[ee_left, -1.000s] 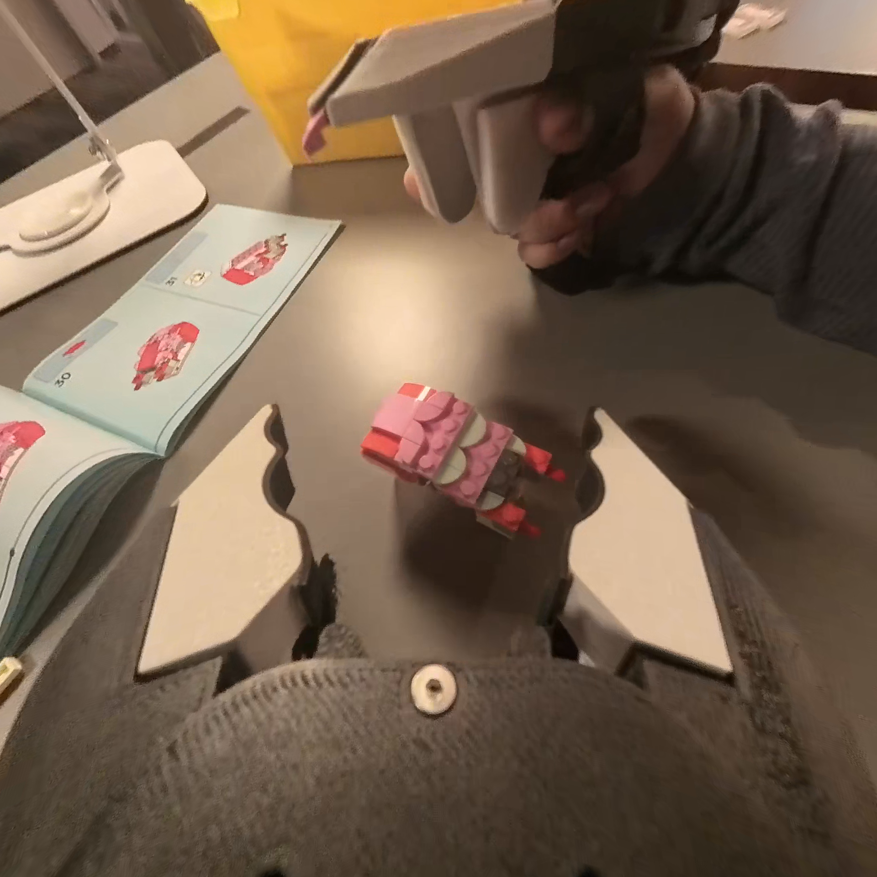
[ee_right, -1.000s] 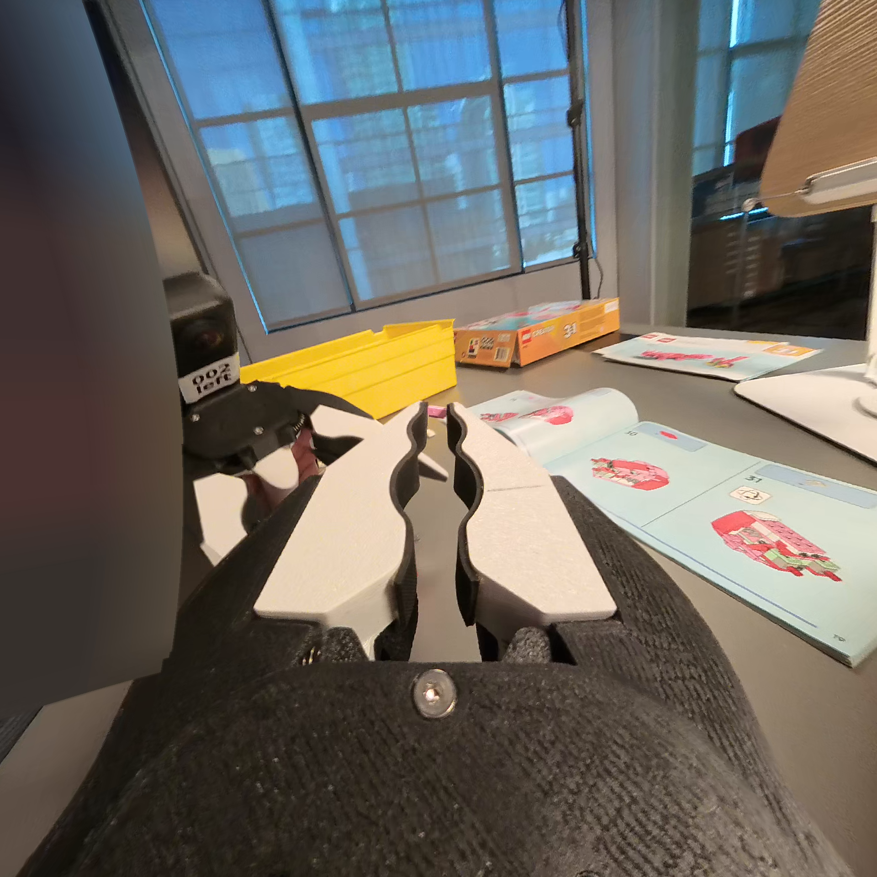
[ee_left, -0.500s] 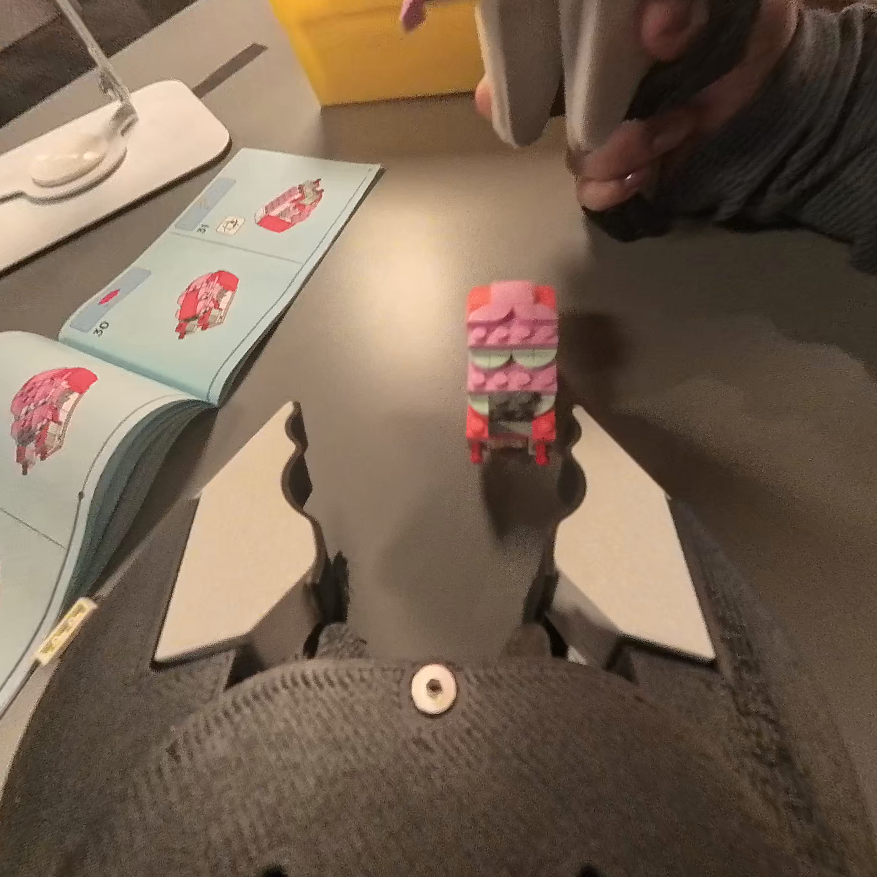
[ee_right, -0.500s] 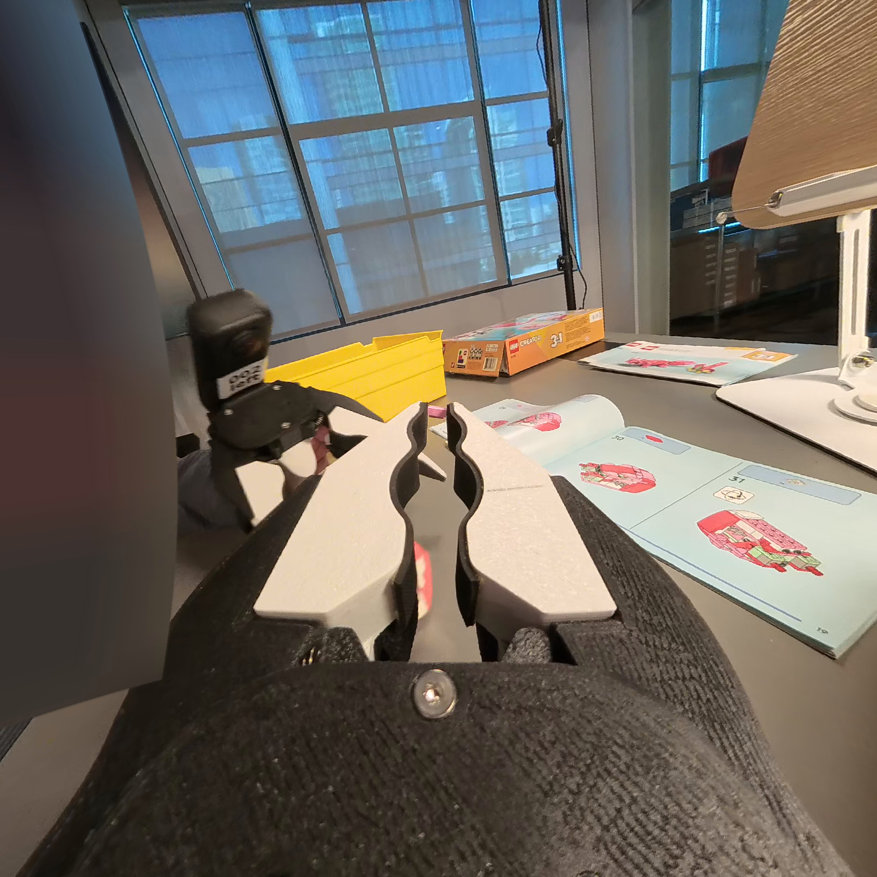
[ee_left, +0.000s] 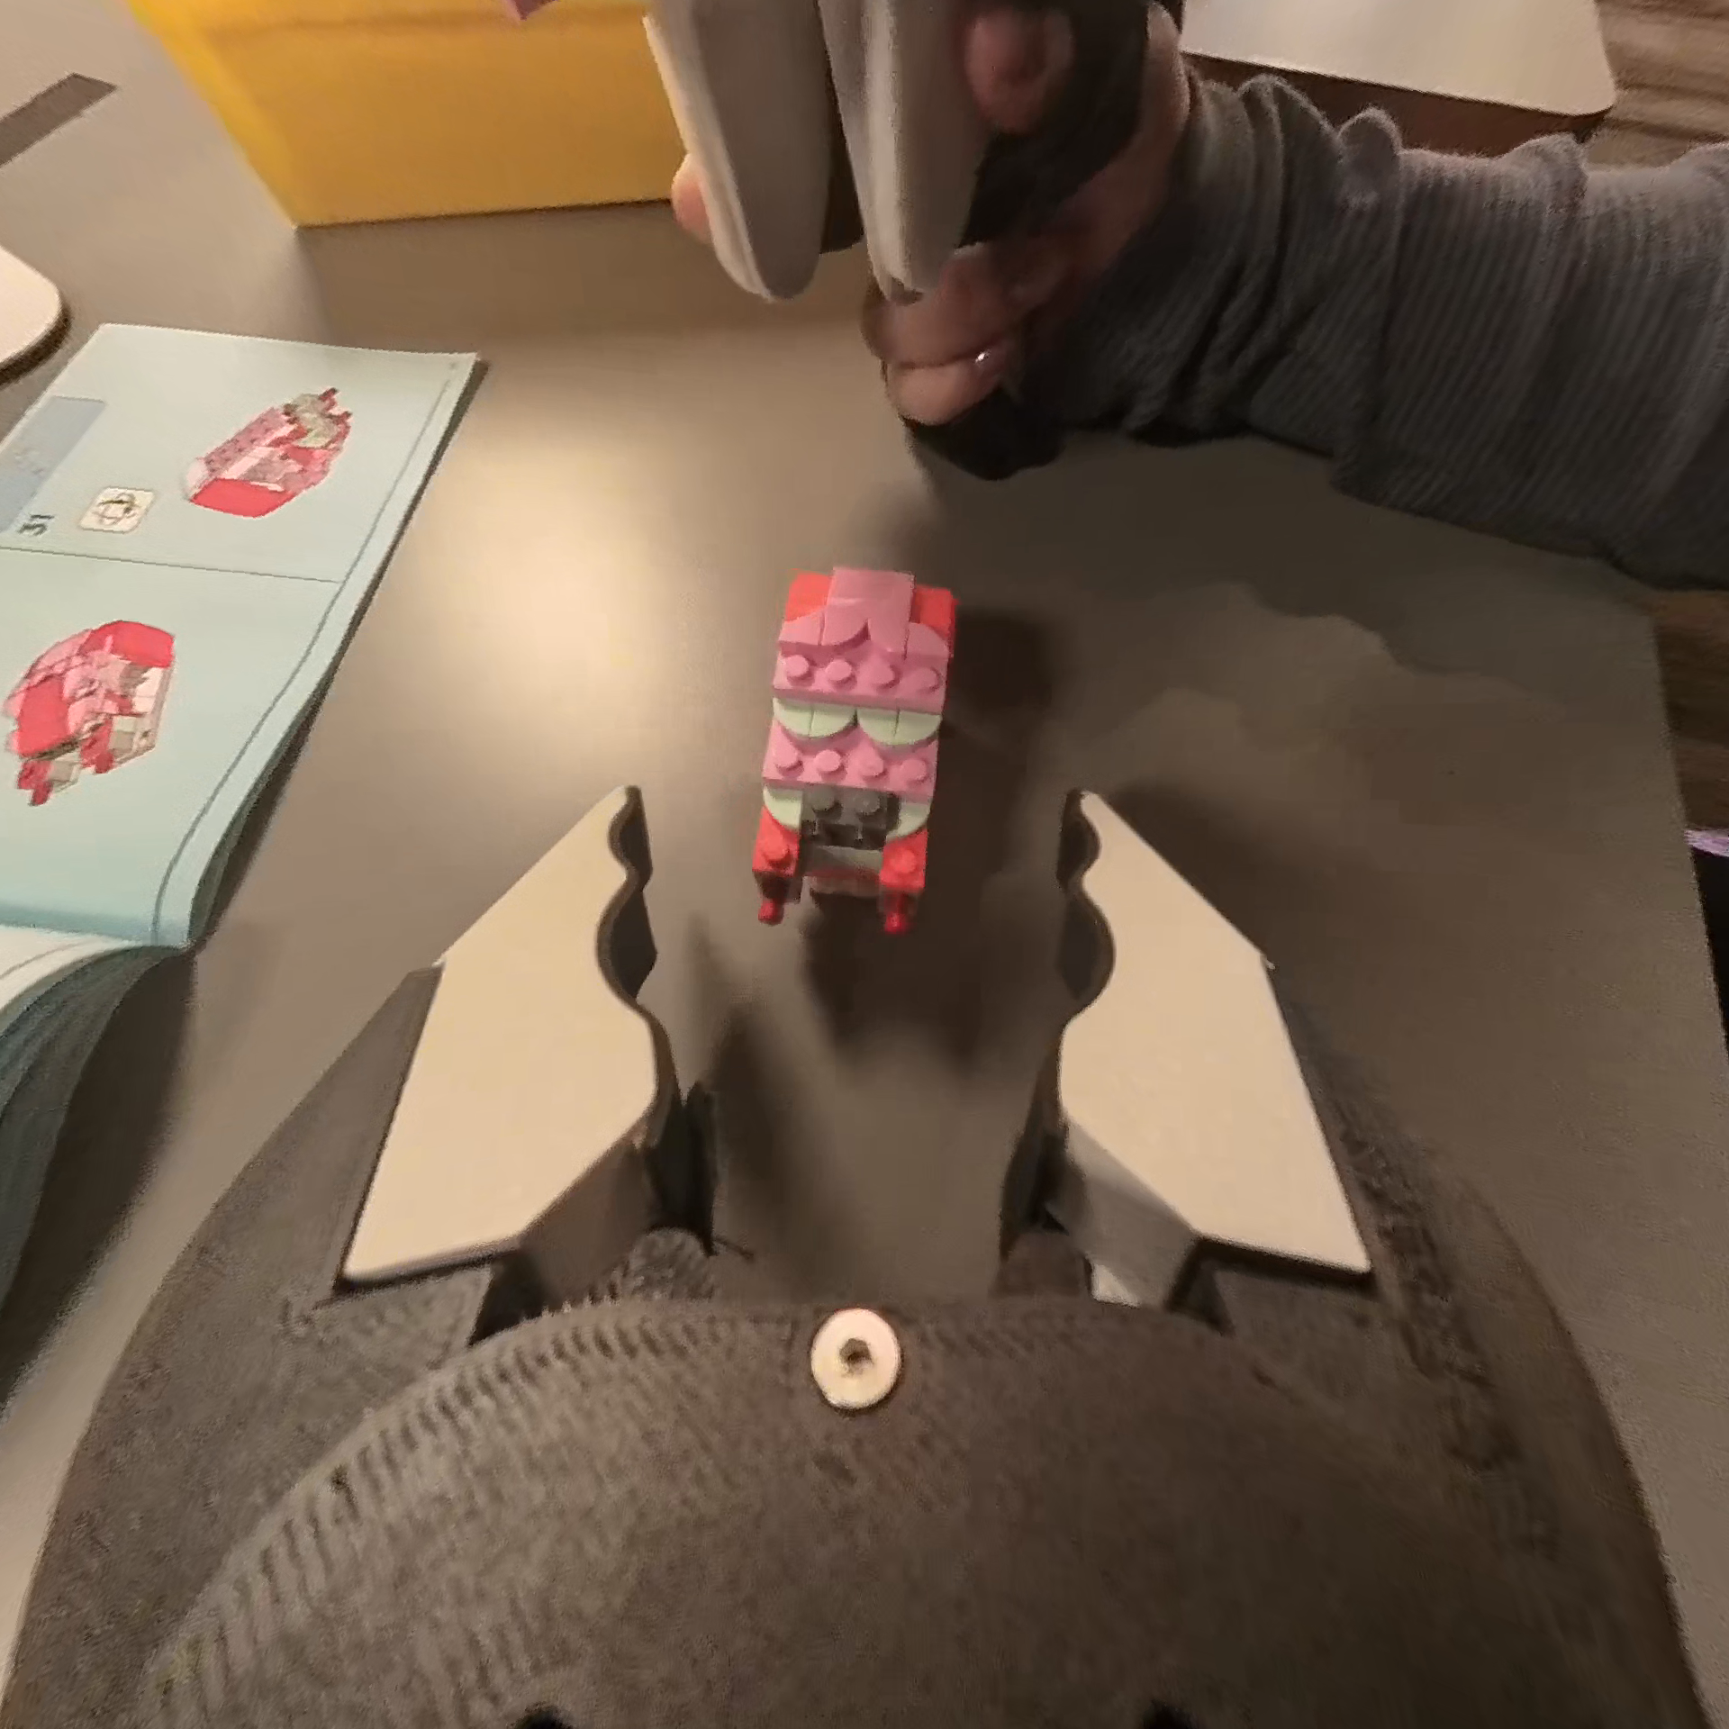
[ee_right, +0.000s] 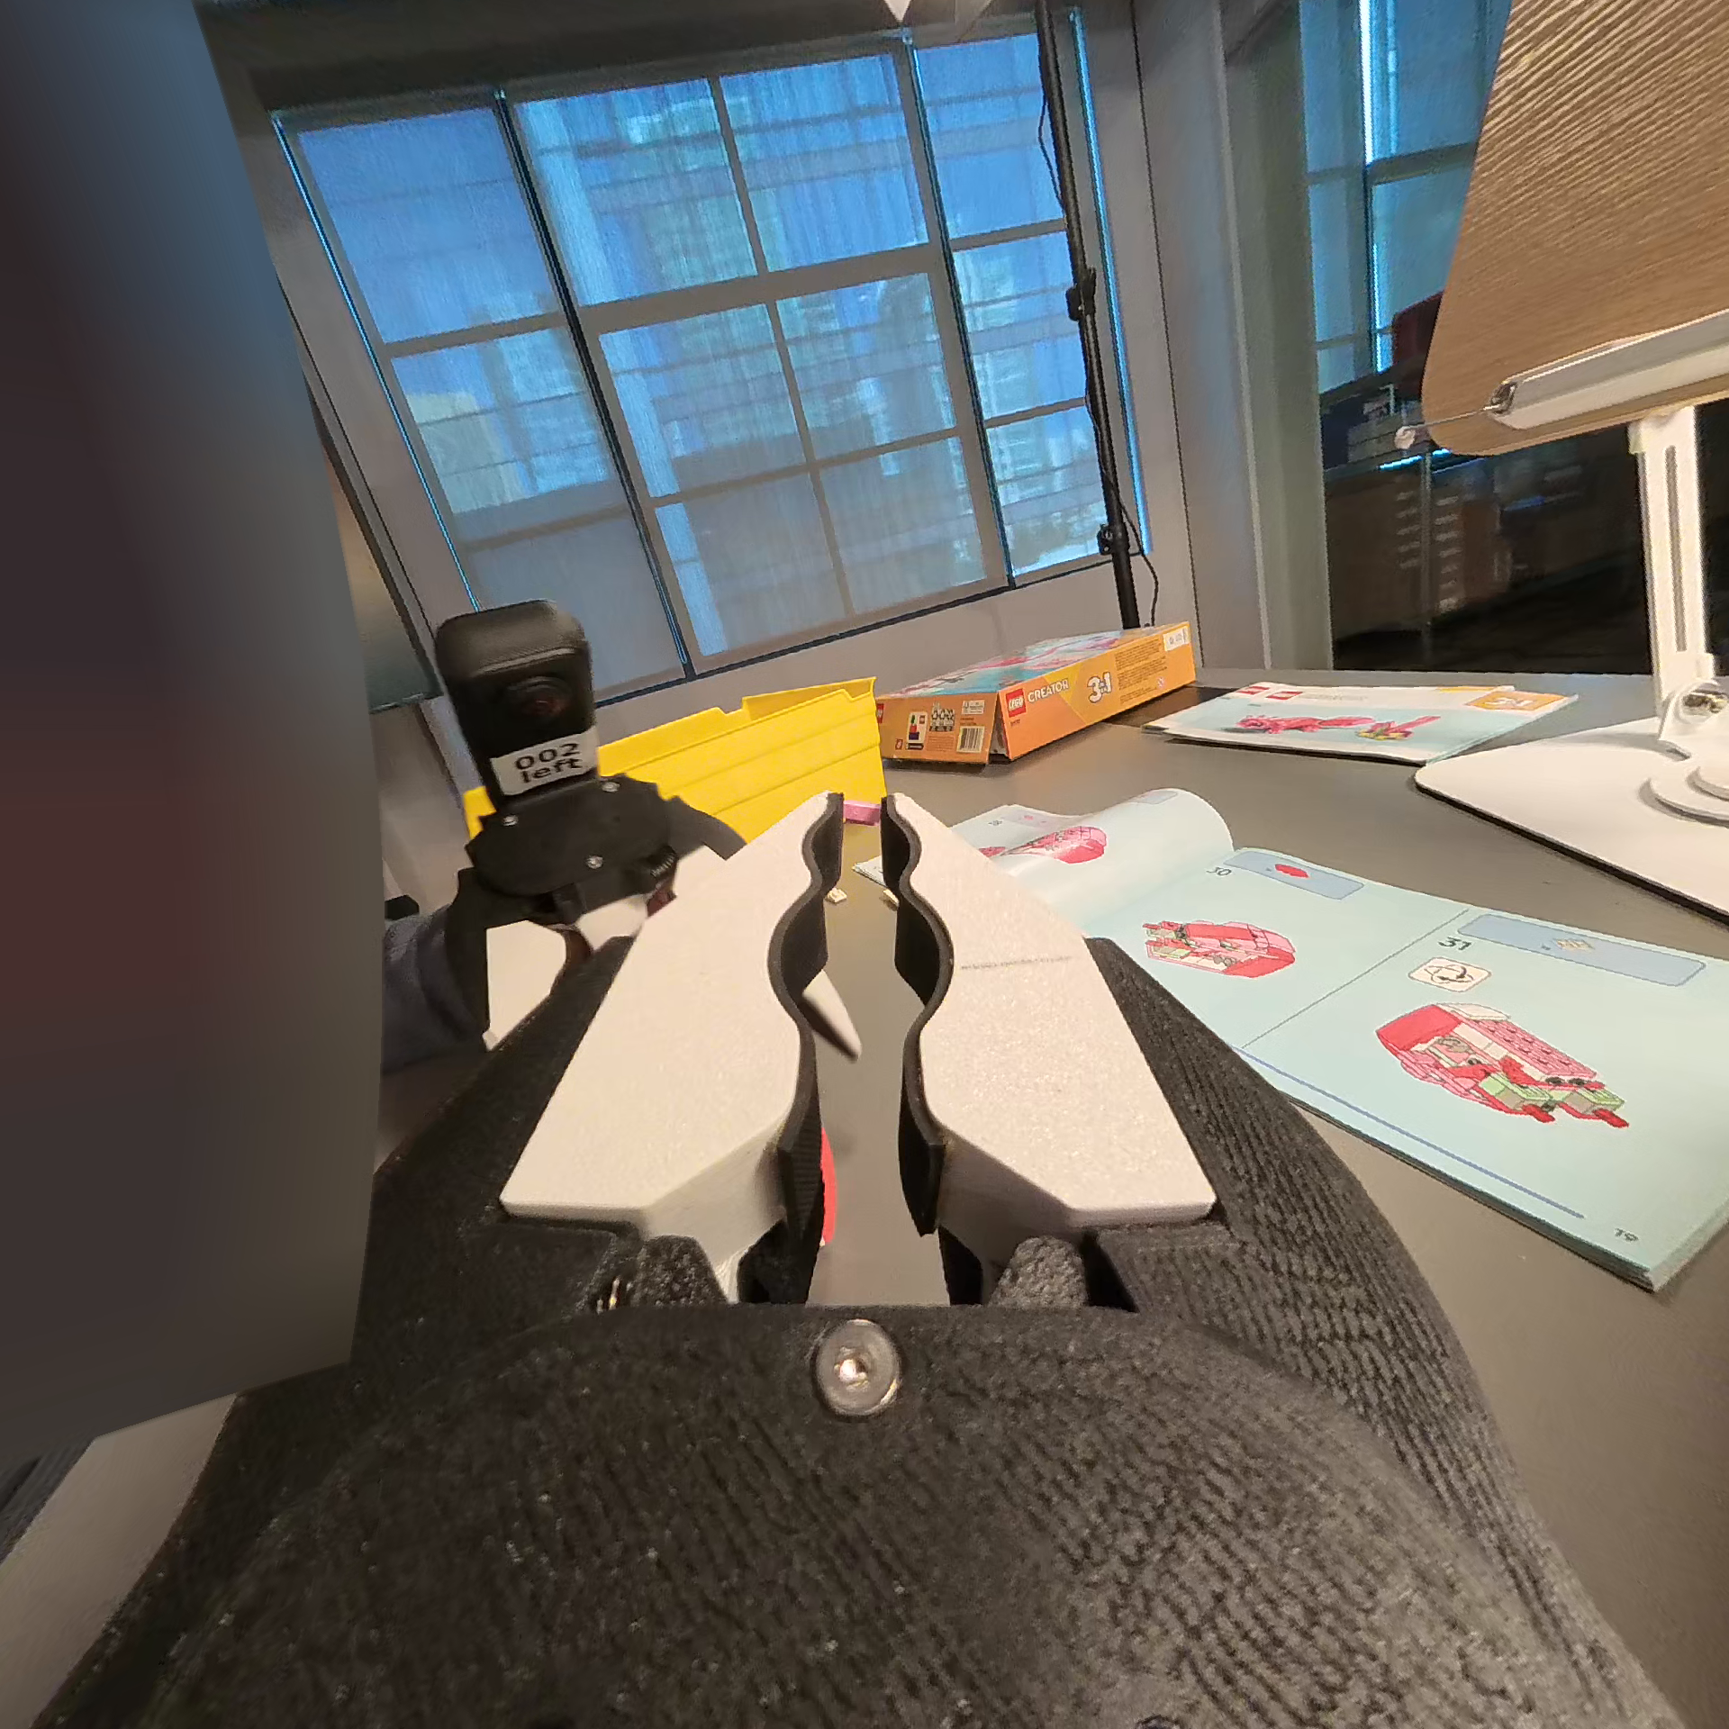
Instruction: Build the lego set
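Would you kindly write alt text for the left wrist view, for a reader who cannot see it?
A small pink and red brick model stands on a dark table just ahead of the open left gripper, untouched by either finger. An open instruction booklet lies left; the right gripper hangs beyond.

Dark grey table (ee_right: 1403,823) before tall gridded windows (ee_right: 748,374), bluish daylight

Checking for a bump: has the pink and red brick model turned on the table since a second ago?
Yes. The pink and red brick model lay angled toward the open light-blue instruction booklet; now its long side parallels the booklet's right edge.
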A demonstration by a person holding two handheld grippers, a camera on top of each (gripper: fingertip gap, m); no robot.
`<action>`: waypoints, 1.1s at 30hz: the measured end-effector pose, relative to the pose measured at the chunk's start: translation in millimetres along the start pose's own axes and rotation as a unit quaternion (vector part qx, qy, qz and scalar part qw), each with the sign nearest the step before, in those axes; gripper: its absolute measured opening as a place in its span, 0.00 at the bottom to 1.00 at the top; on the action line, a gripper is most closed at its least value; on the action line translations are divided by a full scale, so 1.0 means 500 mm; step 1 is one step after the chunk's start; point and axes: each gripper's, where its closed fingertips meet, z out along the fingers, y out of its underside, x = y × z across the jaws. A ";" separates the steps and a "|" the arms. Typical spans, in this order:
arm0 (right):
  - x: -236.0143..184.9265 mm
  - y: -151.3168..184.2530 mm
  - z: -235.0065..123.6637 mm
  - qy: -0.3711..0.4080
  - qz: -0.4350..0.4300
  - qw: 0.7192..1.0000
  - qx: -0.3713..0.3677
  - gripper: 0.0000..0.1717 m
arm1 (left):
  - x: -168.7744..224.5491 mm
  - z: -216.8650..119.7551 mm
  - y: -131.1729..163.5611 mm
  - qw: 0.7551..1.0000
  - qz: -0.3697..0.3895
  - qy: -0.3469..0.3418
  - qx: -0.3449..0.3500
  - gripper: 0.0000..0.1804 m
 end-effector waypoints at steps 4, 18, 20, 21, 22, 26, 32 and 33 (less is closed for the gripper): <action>0.000 0.000 0.001 -0.003 0.004 1.000 0.001 0.03 | 0.015 0.018 0.014 0.998 0.039 0.029 -0.035 0.48; -0.008 0.016 0.012 -0.001 -0.021 0.999 -0.031 0.03 | -0.005 0.022 0.013 0.995 0.094 -0.024 -0.035 0.33; -0.008 0.018 0.013 -0.001 -0.023 0.999 -0.034 0.03 | -0.006 0.022 0.019 0.996 0.078 -0.017 -0.043 0.31; -0.008 0.018 0.014 0.000 -0.023 0.999 -0.034 0.03 | -0.004 0.021 0.022 0.996 0.071 -0.009 -0.047 0.27; -0.008 0.018 0.014 0.001 -0.024 0.999 -0.034 0.03 | -0.003 0.021 0.024 0.997 0.066 -0.002 -0.050 0.23; -0.006 0.020 0.014 0.015 -0.049 0.998 -0.045 0.04 | -0.003 0.020 0.025 0.996 0.067 -0.004 -0.050 0.21; 0.024 0.058 -0.005 0.073 -0.069 0.984 -0.149 0.03 | -0.003 0.017 0.027 0.997 0.063 0.003 -0.051 0.21; 0.027 0.072 -0.010 0.076 -0.065 0.979 -0.176 0.04 | -0.002 0.016 0.028 0.997 0.061 0.004 -0.052 0.21</action>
